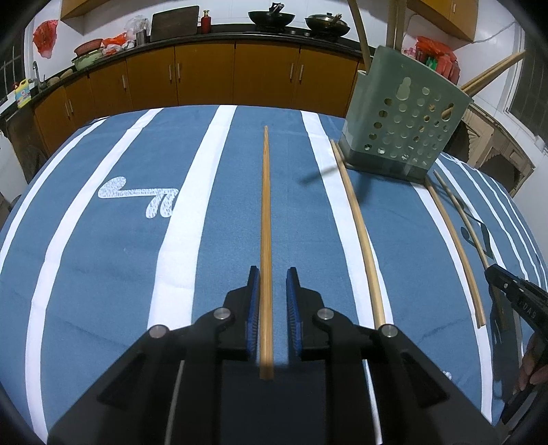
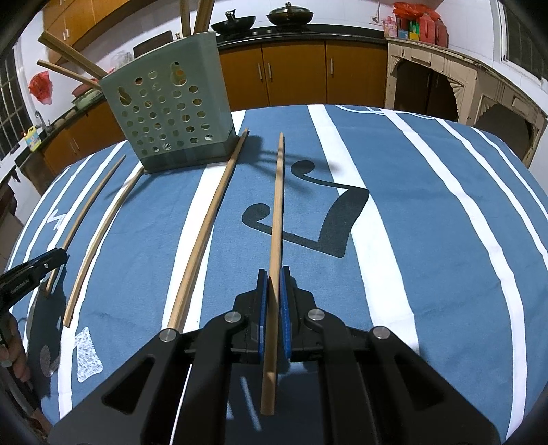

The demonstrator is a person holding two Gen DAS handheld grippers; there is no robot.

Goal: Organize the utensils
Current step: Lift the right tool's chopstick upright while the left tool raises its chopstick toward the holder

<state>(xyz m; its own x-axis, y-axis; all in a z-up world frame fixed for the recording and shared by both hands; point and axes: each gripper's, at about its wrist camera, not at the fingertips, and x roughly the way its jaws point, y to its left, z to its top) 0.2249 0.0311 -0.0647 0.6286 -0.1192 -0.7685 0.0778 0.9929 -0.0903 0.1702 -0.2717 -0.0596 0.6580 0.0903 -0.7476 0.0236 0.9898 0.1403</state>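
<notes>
A wooden chopstick (image 1: 265, 222) lies along the blue striped cloth between the blue pads of my left gripper (image 1: 273, 274). The left pad touches it, a gap shows at the right pad, so the gripper is open. My right gripper (image 2: 273, 274) is shut on another chopstick (image 2: 276, 212) that points away toward the table's far side. Two loose chopsticks (image 2: 209, 222) (image 2: 99, 239) lie between the two grippers. A green perforated utensil holder (image 1: 404, 119) (image 2: 171, 113) stands at the far side with several chopsticks in it. Each gripper shows at the edge of the other's view (image 1: 493, 274) (image 2: 56, 258).
The cloth-covered table (image 1: 102, 256) ends just behind the holder. Beyond it run orange cabinets (image 1: 205, 75) and a dark counter with two woks (image 1: 270, 17). A carved cream cabinet (image 2: 445, 78) stands at the far right. A hand (image 1: 532, 363) holds the right gripper.
</notes>
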